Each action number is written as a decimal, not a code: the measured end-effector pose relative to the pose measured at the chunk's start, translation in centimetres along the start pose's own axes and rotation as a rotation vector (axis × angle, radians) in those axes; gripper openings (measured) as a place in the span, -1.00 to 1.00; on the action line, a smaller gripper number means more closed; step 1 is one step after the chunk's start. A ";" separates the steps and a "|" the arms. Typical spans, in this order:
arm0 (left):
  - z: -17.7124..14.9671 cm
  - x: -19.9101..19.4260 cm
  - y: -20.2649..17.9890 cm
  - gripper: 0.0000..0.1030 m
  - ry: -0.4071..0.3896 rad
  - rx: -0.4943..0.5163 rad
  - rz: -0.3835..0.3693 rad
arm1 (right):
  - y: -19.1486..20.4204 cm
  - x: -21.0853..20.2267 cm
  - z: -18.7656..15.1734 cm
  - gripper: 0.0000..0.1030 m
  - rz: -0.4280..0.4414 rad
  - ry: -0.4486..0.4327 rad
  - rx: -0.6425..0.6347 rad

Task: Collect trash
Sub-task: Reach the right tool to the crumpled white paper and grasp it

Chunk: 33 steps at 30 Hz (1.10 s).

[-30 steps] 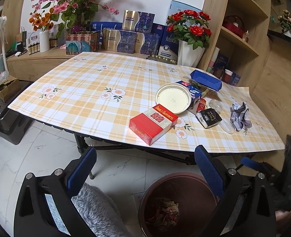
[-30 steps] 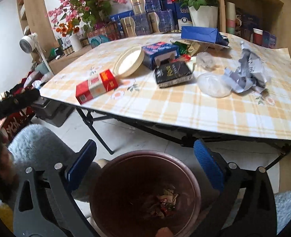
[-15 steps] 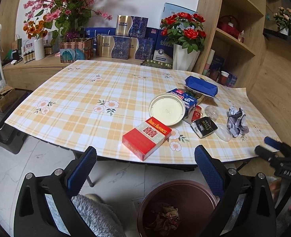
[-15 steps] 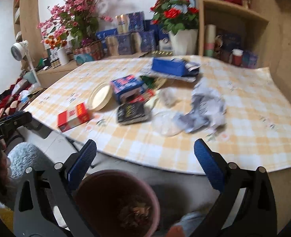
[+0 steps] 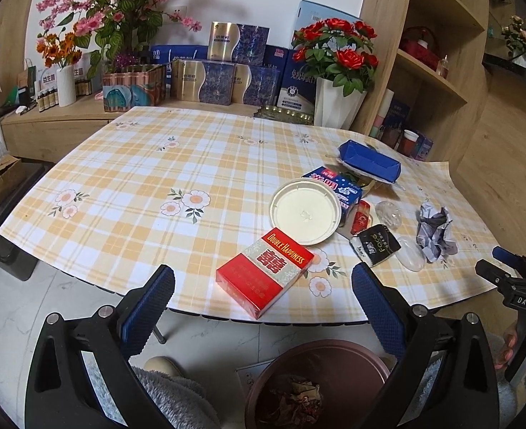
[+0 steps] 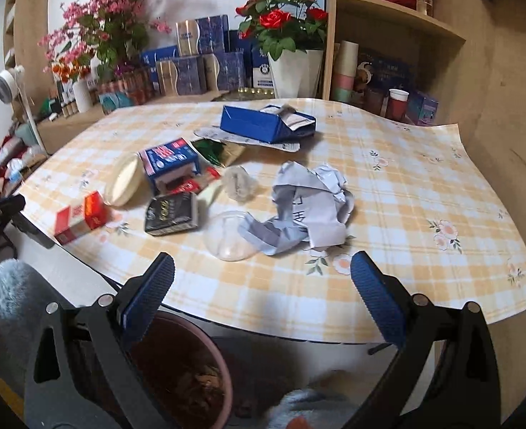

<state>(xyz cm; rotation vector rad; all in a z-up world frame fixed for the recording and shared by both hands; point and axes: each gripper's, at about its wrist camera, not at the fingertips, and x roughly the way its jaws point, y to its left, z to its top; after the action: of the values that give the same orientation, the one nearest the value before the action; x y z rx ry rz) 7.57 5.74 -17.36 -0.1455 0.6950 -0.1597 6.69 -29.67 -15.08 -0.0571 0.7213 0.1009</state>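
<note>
Both claws are spread wide and carry nothing. On the left gripper (image 5: 263, 296) the blue ribbed pads (image 5: 148, 305) frame a red cigarette pack printed "Double Happiness" (image 5: 264, 277), which lies flat near the front edge of the table under its yellow-and-white plaid cloth with flower prints (image 5: 138, 186). Just behind the pack, a round cream plastic lid (image 5: 305, 211) leans against a blue-and-white carton (image 5: 338, 184). To the right lie a small red packet (image 5: 361, 217), a black glossy pack with gold lettering (image 5: 375, 248), two clear plastic domes (one is beside the black pack) (image 5: 410, 258) and a crumpled ball of grey-white paper (image 5: 434, 232). A dark blue open box (image 5: 368, 161) sits farther back.

On the right gripper (image 6: 263, 298), equally empty, the blue pads (image 6: 375, 296) hang over the table's near edge, straddling the crumpled paper (image 6: 309, 207), which overlaps the nearer dome (image 6: 229, 236).

Below the table edge, on the floor, stands a brown round plastic bin (image 5: 316, 379) with scraps inside; it also shows under the right gripper (image 6: 188, 375). Grey fuzzy slippers (image 5: 170, 393) appear beside it.

Flower vases and stacked gift boxes line the wooden ledge behind.
</note>
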 end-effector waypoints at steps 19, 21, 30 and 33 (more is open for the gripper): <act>0.5 4.2 0.7 0.88 0.074 -0.033 0.000 | -6.0 5.1 3.8 0.89 0.018 -0.001 0.218; 0.5 4.6 0.8 0.88 0.082 -0.042 -0.004 | -6.4 6.2 4.1 0.89 0.018 0.009 0.242; 0.1 5.7 0.7 0.88 0.109 -0.042 -0.014 | -6.4 11.8 4.5 0.89 -0.014 0.121 0.277; 0.1 6.0 0.7 0.88 0.120 -0.055 -0.022 | -6.7 13.5 4.1 0.81 -0.013 0.170 0.325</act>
<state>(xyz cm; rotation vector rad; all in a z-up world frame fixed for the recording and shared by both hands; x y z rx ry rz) 12.21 5.25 -21.15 -0.1976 0.8184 -0.1712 20.16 -34.98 -20.81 0.2427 0.8996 -0.0354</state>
